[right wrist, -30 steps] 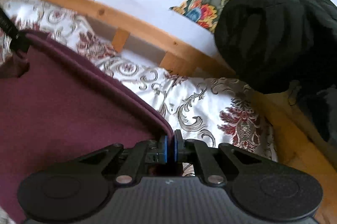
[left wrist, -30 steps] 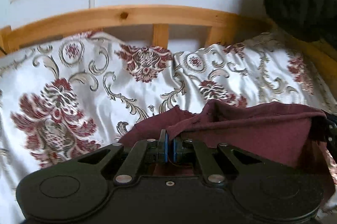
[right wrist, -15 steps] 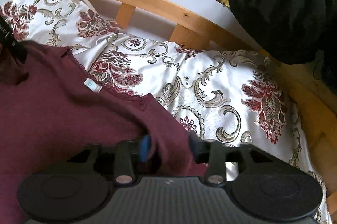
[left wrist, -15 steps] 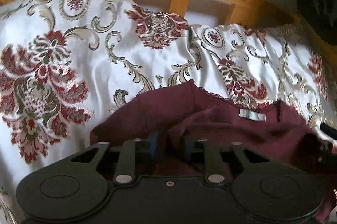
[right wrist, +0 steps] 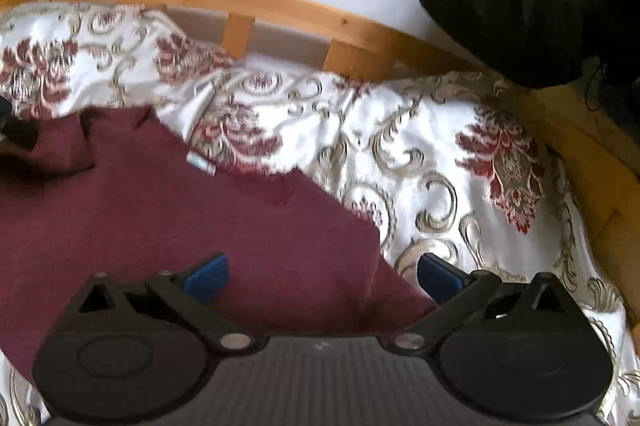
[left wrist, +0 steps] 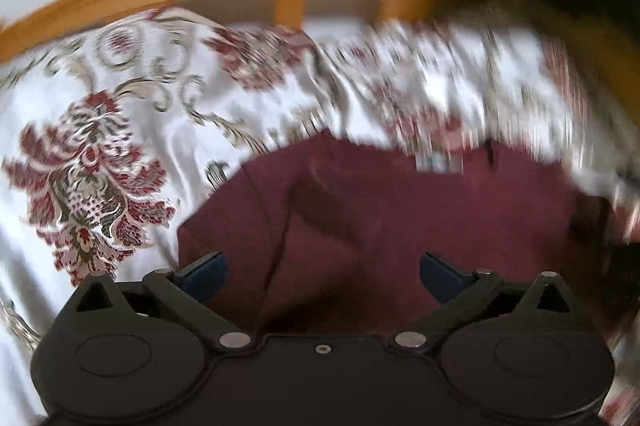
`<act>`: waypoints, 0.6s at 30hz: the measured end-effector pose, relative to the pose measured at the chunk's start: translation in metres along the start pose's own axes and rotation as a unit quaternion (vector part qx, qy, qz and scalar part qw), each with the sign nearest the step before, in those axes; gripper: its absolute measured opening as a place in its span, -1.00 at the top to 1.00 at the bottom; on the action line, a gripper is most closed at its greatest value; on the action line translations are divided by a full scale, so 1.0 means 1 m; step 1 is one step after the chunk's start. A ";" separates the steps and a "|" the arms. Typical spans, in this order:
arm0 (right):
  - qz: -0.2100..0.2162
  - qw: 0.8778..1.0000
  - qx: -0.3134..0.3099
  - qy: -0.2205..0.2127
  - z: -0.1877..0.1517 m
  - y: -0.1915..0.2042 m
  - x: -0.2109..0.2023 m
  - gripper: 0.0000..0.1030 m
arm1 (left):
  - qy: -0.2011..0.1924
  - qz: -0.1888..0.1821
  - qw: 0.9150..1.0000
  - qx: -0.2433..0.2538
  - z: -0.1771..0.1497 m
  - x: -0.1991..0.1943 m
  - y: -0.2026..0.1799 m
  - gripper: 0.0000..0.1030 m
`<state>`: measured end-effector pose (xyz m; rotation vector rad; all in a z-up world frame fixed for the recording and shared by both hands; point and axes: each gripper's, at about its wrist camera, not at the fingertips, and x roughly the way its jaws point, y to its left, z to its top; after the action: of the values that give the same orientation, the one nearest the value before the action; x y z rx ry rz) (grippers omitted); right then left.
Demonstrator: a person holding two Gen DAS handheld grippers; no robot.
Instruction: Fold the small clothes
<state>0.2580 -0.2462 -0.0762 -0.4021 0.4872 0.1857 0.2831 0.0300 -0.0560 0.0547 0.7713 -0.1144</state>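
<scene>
both your hand-held grippers, left and right, have just spread wide; the dark red top lies flat on the bed, stretching sideways between them.

A dark maroon garment lies spread on the bed, filling the lower left of the right wrist view and the lower centre of the left wrist view; a small pale label shows at its upper edge, with soft folds near it
</scene>
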 end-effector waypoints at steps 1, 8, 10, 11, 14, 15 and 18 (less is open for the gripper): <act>-0.006 1.000 -0.001 0.008 -0.002 0.000 0.001 -0.99 | 0.014 0.014 0.999 0.031 -0.003 0.004 -0.008 -0.98; -0.029 0.998 0.034 0.034 -0.013 -0.016 0.005 -0.99 | 0.044 0.107 0.989 0.089 -0.013 0.026 -0.015 -0.71; -0.034 0.997 0.053 0.039 -0.014 -0.023 0.005 -0.99 | 0.048 0.137 0.988 0.058 -0.011 0.032 0.000 -0.70; -0.034 0.997 0.062 0.039 -0.015 -0.026 0.005 -0.99 | 0.048 0.148 0.987 0.039 -0.010 0.034 0.008 -0.70; -0.033 0.995 0.085 0.030 -0.016 -0.034 -0.001 -0.99 | 0.052 0.172 0.983 -0.044 -0.009 0.035 0.040 -0.71; -0.035 0.995 0.088 0.029 -0.016 -0.035 -0.003 -0.99 | 0.052 0.172 0.981 -0.072 -0.009 0.034 0.049 -0.74; -0.042 0.994 0.092 0.028 -0.017 -0.037 -0.008 -0.99 | 0.059 0.149 0.969 -0.188 -0.015 0.031 0.082 -0.76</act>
<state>0.2542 -0.2873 -0.0735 -0.2478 0.5369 0.0471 0.3045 0.1098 -0.0881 -0.1843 0.8837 0.3232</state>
